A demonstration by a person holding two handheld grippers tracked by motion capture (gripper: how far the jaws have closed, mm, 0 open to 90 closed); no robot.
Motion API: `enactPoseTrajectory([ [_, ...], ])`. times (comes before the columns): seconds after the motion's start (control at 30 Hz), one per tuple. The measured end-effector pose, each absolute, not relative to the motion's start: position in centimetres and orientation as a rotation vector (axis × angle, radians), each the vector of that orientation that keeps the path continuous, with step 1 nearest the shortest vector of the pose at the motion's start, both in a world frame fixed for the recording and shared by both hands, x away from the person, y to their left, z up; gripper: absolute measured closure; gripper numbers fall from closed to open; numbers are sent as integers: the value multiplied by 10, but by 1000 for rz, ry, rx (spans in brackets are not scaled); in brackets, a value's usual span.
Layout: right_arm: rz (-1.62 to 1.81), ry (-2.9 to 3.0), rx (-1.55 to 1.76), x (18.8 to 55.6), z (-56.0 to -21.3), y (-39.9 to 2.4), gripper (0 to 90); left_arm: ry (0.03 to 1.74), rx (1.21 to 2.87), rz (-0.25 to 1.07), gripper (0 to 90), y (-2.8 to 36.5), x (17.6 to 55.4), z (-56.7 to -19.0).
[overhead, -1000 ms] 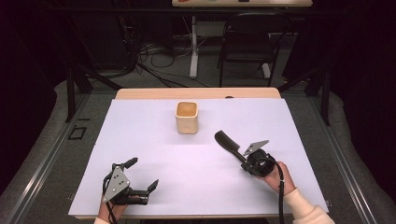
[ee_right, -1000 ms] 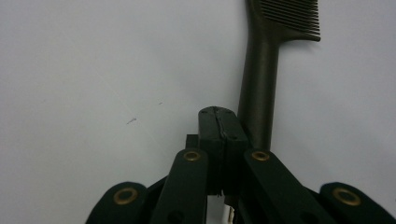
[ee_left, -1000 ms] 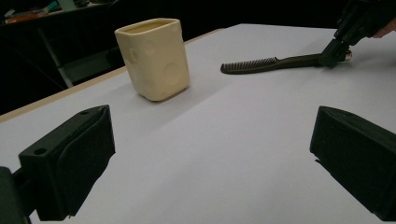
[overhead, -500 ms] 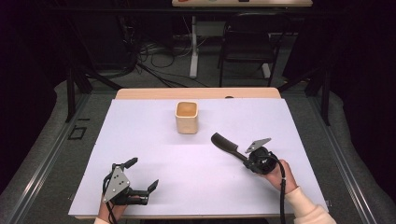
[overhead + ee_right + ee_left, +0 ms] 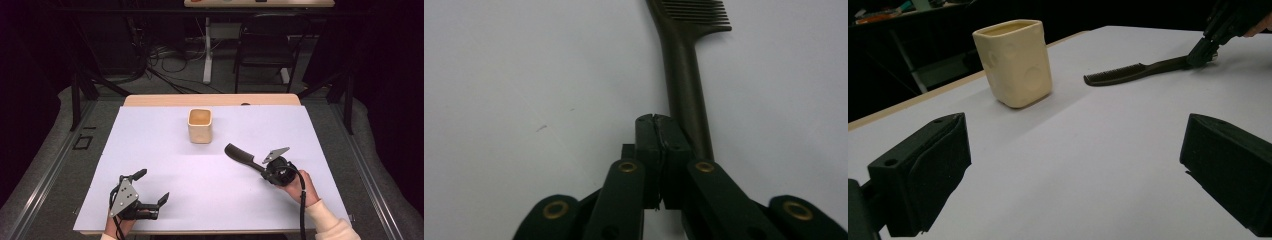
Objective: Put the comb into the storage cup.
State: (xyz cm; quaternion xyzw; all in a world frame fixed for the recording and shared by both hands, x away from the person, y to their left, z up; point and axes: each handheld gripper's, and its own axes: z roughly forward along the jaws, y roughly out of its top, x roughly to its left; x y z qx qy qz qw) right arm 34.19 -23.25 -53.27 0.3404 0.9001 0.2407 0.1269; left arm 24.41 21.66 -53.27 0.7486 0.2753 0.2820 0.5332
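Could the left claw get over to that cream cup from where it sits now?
Probably yes. The left claw rests open near the table's front edge, and bare white surface lies between it and the cream cup. The comb in the right claw lies off to the side.

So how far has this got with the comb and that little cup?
Done: the right gripper has its jaws shut on the handle of the black comb; the right gripper view shows them closed tight beside the handle. In hand: the comb is held low over the white table, teeth towards the cream cup. Left, probably: carrying it to the cup, which stands apart. The left gripper rests open, holding nothing.
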Motion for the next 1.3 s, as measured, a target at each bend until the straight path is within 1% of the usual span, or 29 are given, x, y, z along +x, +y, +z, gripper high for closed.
enactPoseTrajectory([
  [0.2,727,2666,955,335,-523,-228,758,656,1786,670,1,216,245,-533],
  [0.23,722,2672,945,334,-521,-228,723,657,1786,673,1,216,245,-533],
  [0.27,725,2668,955,334,-520,-228,661,657,1786,673,1,216,244,-533],
  [0.3,724,2674,955,334,-519,-229,644,658,1785,674,1,217,244,-533],
  [0.33,723,2674,955,333,-518,-229,591,659,1782,675,1,217,244,-533],
  [0.37,721,2666,958,334,-517,-229,512,659,1780,675,1,218,244,-532],
  [0.43,713,2663,971,334,-515,-230,428,660,1778,674,1,218,244,-532],
  [0.5,721,2656,984,334,-514,-230,319,658,1781,673,1,217,244,-532],
  [0.57,720,2657,983,334,-514,-230,254,658,1787,672,1,217,244,-532],
  [0.63,705,2656,990,334,-514,-230,160,661,1785,672,1,217,244,-533],
  [0.7,697,2663,978,335,-513,-229,113,665,1781,673,1,218,244,-533],
  [0.77,686,2665,981,336,-511,-228,44,665,1778,671,1,218,244,-533],
  [0.83,690,2671,984,336,-511,-226,5,664,1782,670,1,217,245,-533],
  [0.87,694,2670,982,337,-512,-226,0,665,1781,670,1,217,244,-533],
  [1.3,659,2709,1007,348,-517,-229,0,664,1780,667,1,217,244,-533],
])
